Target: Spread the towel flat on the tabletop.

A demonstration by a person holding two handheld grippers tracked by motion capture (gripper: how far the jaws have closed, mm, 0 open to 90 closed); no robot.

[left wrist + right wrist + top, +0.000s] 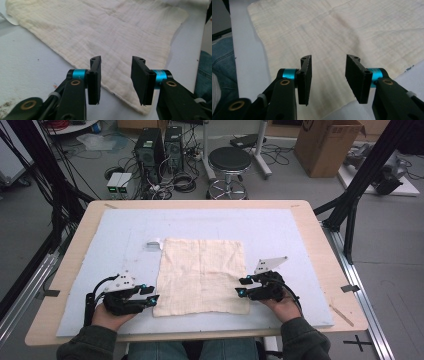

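Between the left gripper (156, 298) and the right gripper (240, 289), in the high view: a cream cloth (201, 275) spread flat on the pale blue mat (280, 235) of the wooden table (325, 255). Each gripper at a near corner of the cloth, one to either side, held in a hand. Beyond the left gripper, just off the cloth's far corner, a small white tag (154, 243); no writing legible on it. Past the table, a black stool (229, 160), computer towers (159, 147) and a cardboard box (327, 145).

From the left gripper view: jaws parted, nothing between the pads, cloth's near corner lying flat beneath and ahead. Weave and fold creases plain here, lost from above.

From the right gripper view: jaws likewise apart and empty, poised over the cloth's edge; blue denim to the left.
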